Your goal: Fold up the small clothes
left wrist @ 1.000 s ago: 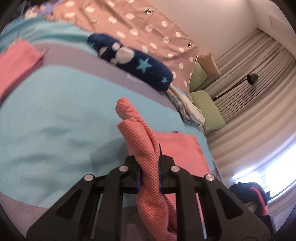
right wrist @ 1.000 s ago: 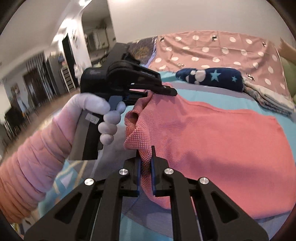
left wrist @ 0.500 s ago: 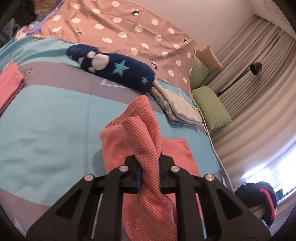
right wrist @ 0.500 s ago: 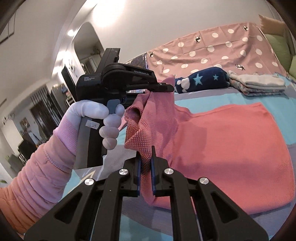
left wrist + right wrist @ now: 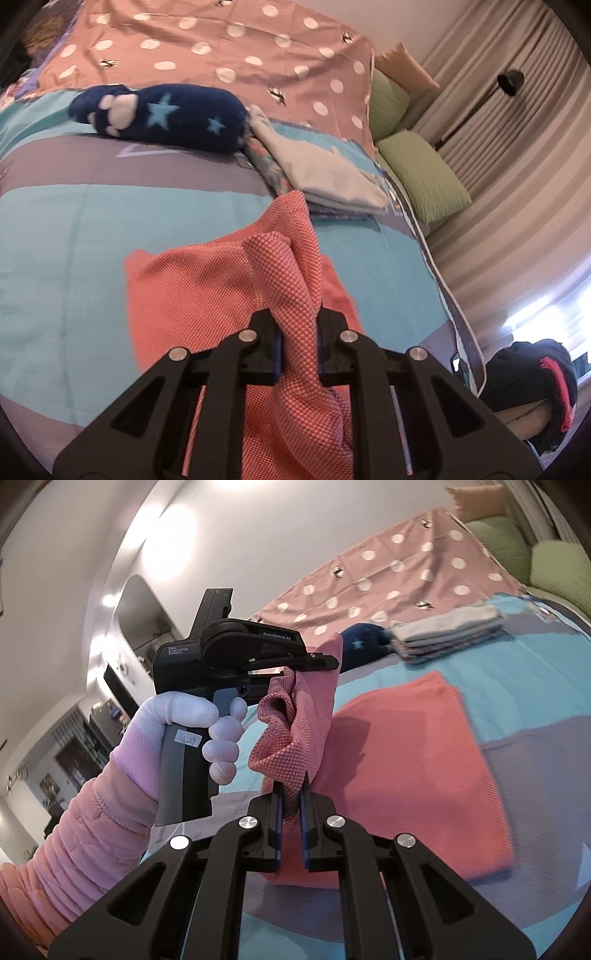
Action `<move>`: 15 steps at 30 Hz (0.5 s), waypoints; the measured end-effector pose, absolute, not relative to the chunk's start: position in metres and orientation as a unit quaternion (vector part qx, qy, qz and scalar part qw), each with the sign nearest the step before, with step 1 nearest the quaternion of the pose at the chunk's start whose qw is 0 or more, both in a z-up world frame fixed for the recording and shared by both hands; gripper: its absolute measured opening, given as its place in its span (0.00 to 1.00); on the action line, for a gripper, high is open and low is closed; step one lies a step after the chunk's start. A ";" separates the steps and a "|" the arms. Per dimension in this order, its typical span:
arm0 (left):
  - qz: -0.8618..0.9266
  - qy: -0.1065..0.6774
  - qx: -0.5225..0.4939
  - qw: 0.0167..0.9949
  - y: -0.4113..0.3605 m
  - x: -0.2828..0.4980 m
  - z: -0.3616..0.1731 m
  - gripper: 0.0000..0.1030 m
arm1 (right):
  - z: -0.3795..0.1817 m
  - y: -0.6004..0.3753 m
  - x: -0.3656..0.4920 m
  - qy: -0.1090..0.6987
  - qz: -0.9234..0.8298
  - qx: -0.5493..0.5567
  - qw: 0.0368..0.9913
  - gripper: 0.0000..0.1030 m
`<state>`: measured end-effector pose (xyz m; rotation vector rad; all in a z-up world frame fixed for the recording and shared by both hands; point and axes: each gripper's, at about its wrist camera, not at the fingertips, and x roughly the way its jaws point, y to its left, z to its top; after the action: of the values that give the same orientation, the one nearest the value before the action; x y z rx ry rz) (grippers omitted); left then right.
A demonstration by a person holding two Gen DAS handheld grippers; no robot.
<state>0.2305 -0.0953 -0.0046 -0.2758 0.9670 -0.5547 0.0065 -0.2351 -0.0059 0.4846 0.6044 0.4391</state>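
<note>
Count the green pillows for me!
2. One pillow lies nearer, beside the bed's edge; the other pillow sits behind it, by the dotted sheet. More may be hidden.

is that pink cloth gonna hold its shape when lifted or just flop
Likely floppy: the pink cloth bunches and droops between the left gripper and the right gripper. Probably light, since pinched corners lift it. The waffle-like weave probably grips, not slips.
</note>
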 end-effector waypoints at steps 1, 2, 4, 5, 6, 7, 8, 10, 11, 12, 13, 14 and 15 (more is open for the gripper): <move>-0.262 0.460 -0.126 0.839 -0.103 0.230 -0.006 0.12 | -0.008 -0.242 0.006 0.293 0.209 0.241 0.901 0.07; -0.261 0.464 -0.122 0.838 -0.109 0.231 -0.008 0.12 | -0.009 -0.247 0.006 0.294 0.206 0.246 0.900 0.07; -0.262 0.470 -0.115 0.835 -0.123 0.231 -0.012 0.12 | -0.013 -0.257 0.004 0.295 0.201 0.257 0.898 0.07; -0.262 0.473 -0.110 0.834 -0.130 0.232 -0.015 0.12 | -0.015 -0.263 0.002 0.296 0.197 0.262 0.897 0.07; -0.261 0.476 -0.104 0.833 -0.137 0.232 -0.017 0.12 | -0.017 -0.267 0.000 0.297 0.194 0.266 0.896 0.07; -0.259 0.479 -0.100 0.833 -0.141 0.232 -0.019 0.12 | -0.018 -0.271 0.000 0.298 0.194 0.270 0.895 0.07; -0.256 0.481 -0.094 0.833 -0.145 0.232 -0.022 0.12 | -0.019 -0.274 0.000 0.299 0.193 0.273 0.894 0.07; -0.249 0.488 -0.081 0.833 -0.154 0.234 -0.028 0.12 | -0.023 -0.281 -0.003 0.302 0.190 0.280 0.891 0.07; -0.247 0.491 -0.078 0.832 -0.157 0.235 -0.031 0.12 | -0.024 -0.283 -0.003 0.302 0.189 0.283 0.890 0.07; -0.245 0.493 -0.076 0.831 -0.160 0.235 -0.033 0.12 | -0.026 -0.286 -0.004 0.303 0.188 0.287 0.889 0.07; -0.243 0.496 -0.073 0.831 -0.164 0.236 -0.036 0.12 | -0.028 -0.289 -0.005 0.303 0.187 0.290 0.888 0.07; -0.242 0.497 -0.071 0.830 -0.167 0.237 -0.037 0.12 | -0.029 -0.291 -0.005 0.303 0.186 0.293 0.888 0.06; -0.242 0.499 -0.070 0.829 -0.169 0.237 -0.039 0.12 | -0.030 -0.294 -0.005 0.303 0.184 0.296 0.887 0.06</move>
<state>0.2371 -0.1691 -0.0390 -0.1488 1.0583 -0.5126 -0.0053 -0.2938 -0.0300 0.6148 0.6288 0.3827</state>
